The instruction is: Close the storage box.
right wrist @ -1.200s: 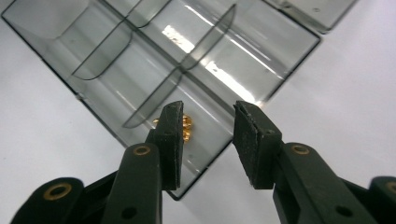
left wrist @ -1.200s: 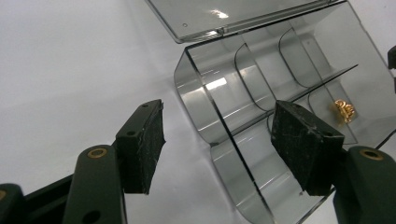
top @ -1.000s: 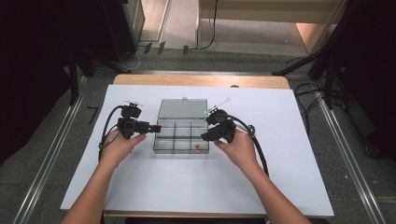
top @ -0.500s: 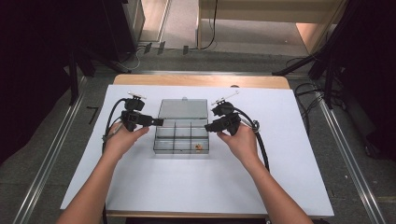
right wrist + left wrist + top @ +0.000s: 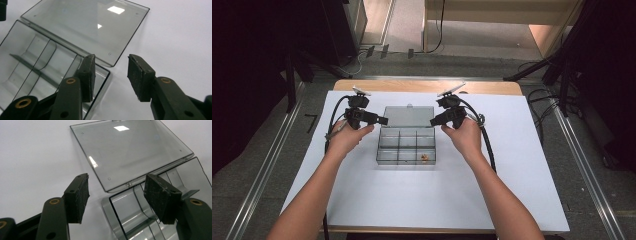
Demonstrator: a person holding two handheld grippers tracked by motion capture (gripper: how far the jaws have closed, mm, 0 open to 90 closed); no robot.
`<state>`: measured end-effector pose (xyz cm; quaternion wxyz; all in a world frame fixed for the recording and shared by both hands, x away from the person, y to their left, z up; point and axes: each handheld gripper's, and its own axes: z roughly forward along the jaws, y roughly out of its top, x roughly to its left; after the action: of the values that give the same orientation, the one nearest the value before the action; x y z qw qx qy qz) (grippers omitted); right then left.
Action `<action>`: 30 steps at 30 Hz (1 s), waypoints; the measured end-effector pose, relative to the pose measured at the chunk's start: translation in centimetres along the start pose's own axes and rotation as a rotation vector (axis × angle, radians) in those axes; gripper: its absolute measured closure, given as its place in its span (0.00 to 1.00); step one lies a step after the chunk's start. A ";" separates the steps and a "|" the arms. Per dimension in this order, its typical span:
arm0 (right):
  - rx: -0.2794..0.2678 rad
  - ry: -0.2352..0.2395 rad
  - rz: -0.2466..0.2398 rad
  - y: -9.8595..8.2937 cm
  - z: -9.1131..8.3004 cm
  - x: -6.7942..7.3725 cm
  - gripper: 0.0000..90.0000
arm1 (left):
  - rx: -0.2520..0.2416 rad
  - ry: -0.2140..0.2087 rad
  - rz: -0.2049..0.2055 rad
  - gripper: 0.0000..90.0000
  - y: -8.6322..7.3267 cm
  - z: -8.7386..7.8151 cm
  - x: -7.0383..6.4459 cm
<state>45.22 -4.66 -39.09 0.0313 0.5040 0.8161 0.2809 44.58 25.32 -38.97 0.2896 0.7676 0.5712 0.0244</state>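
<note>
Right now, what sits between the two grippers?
In the high view, the clear compartment box with its lid laid open flat lies between the left gripper and the right gripper. Both hover with jaws open at its hinge-side corners.

Small brown item (image 5: 424, 157) in box (image 5: 406, 148) too small for us to identify. Box cut off by bottom edge in both gripper views. Our forearms cut off at high view's bottom edge.

A lab: camera tripods (image 5: 562, 65) and floor cables (image 5: 362, 52) ring the white table (image 5: 422, 200).
</note>
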 end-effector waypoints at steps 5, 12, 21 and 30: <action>0.039 -0.025 0.024 1.2 1.0 0.0 0.67 | 0.011 0.023 -0.021 0.47 0.7 0.8 -0.1; 0.079 -0.039 0.063 2.3 2.3 -0.2 0.68 | 0.054 0.062 -0.035 0.50 1.8 2.0 0.0; 0.131 -0.071 0.103 3.6 3.9 -0.4 0.69 | 0.106 0.079 -0.058 0.55 2.7 3.2 0.1; 0.171 -0.086 0.148 3.9 5.1 -0.4 0.68 | 0.132 0.095 -0.077 0.53 2.9 4.1 0.3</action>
<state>50.32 -1.53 -41.54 0.0027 0.5753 0.7956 0.1900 48.66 23.41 -41.09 0.2117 0.7605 0.6137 0.0117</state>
